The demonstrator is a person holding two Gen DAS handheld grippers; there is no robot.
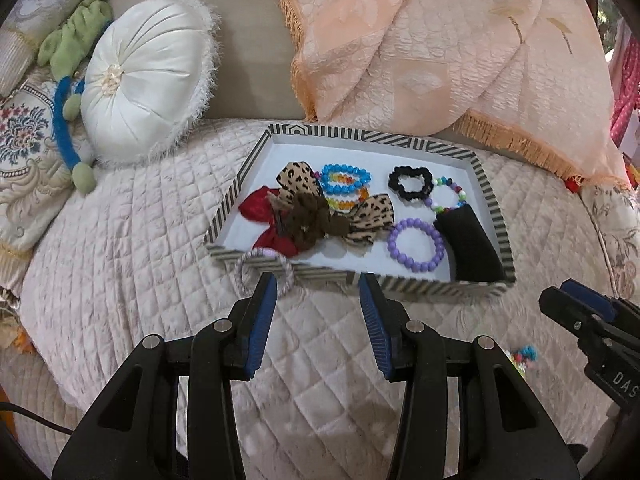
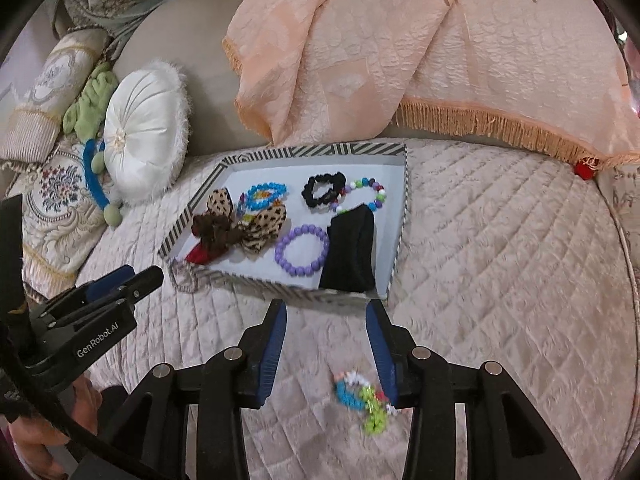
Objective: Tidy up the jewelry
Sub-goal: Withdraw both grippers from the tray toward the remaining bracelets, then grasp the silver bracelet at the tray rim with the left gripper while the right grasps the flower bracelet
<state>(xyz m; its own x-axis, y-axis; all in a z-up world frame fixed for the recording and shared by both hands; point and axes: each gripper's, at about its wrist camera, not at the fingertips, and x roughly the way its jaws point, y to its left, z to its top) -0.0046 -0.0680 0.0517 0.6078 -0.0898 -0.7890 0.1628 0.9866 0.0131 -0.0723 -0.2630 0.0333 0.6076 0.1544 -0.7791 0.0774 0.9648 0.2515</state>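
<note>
Both tools empty, jaws apart: left tool [image 1: 318, 286] near the pale braided ring [image 1: 264, 272] leaning on the striped cardboard tray [image 1: 494, 208]; right tool [image 2: 326, 312] above the multicoloured beaded bracelet [image 2: 362, 398] on the quilted bed [image 2: 500, 280]. Judged step: collecting loose pieces. Next move likely calls for lowering onto each, gripping, then dropping into the tray.

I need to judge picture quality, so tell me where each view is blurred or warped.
Left wrist view: tray front edge and lilac ring smeared; fisheye bends the bedspread. Right wrist view: bead bracelet on the bedspread blurred; tray contents sharp.
</note>
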